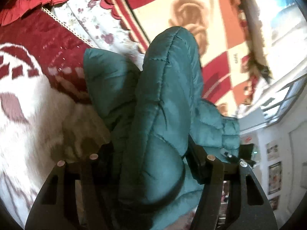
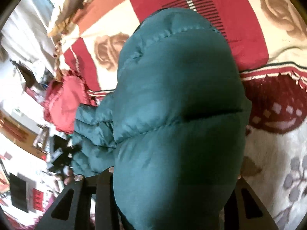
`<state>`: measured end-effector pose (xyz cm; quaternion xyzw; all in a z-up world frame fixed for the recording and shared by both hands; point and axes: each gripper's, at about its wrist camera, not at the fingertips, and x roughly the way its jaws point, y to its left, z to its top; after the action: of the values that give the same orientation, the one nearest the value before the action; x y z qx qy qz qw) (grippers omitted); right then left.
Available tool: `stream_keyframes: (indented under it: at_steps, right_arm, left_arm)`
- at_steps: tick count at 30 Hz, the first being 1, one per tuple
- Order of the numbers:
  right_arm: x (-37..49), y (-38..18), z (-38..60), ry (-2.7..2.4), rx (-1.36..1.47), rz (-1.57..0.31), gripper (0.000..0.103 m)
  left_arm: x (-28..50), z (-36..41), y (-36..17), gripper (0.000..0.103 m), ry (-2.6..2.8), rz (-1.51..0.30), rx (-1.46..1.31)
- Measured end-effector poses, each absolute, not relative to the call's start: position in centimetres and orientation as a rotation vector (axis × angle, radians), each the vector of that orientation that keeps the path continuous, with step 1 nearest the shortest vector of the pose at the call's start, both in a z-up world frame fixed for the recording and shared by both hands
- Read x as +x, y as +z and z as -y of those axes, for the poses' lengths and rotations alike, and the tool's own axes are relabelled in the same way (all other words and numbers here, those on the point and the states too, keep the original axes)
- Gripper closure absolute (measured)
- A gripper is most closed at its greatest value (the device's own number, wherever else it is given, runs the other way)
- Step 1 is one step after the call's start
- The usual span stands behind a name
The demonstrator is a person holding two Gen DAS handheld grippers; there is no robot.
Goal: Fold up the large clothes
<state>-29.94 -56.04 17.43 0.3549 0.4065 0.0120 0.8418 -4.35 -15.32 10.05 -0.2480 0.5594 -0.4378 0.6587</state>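
The left tool (image 1: 151, 164) is clamped on a teal quilted puffer jacket (image 1: 163, 99). A thick padded fold of the garment fills the gap between its two black fingers (image 1: 197, 164), and the stitched fabric rises straight ahead of the tool in a tall bulging roll. A second lobe of the same jacket sits just left of that roll, and more crumpled teal padding spreads to the tool's right.

In the right wrist view the right tool (image 2: 172, 184) also grips the teal quilted puffer jacket (image 2: 178, 103). The padding swells so far over the tool that it hides the right finger almost entirely. Only the black left finger (image 2: 103, 184) shows clearly, pressed against the fabric. To the left of this tool the jacket trails off in folds, and a fingertip of the person (image 2: 67, 180) shows just beside the tool's frame.

Beyond both tools lies a bed covered with a red and cream checked blanket with brown rose prints (image 2: 107, 48). A white and maroon plush blanket (image 1: 28, 103) lies left of the left tool, and a red ruffled cloth (image 1: 38, 0) sits far ahead at its upper left. To the right of the left tool, framed pictures on a white wall (image 1: 274, 176) are visible. The frames are blurred.
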Motion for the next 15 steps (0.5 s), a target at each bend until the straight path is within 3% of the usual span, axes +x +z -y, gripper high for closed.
stream_keyframes:
  at_steps: [7, 12, 14, 15]
  right_arm:
    - [-33.4, 21.0, 52.6, 0.098, 0.797, -0.888, 0.064]
    - [-36.3, 19.9, 51.3, 0.1, 0.83, -0.947, 0.064]
    - [-36.8, 18.2, 51.4, 0.012, 0.788, -0.979, 0.057]
    - [-36.7, 17.6, 51.4, -0.04, 0.764, -0.991, 0.045]
  left_arm:
    - [-9.6, 13.0, 15.8, 0.042, -1.036, -1.279, -0.475]
    - [-12.3, 10.6, 17.2, 0.042, -0.997, -1.288, -0.411]
    - [-12.7, 10.5, 16.0, 0.042, -0.945, -1.297, -0.363]
    - [-12.7, 10.2, 15.0, 0.041, -0.907, -1.311, -0.355]
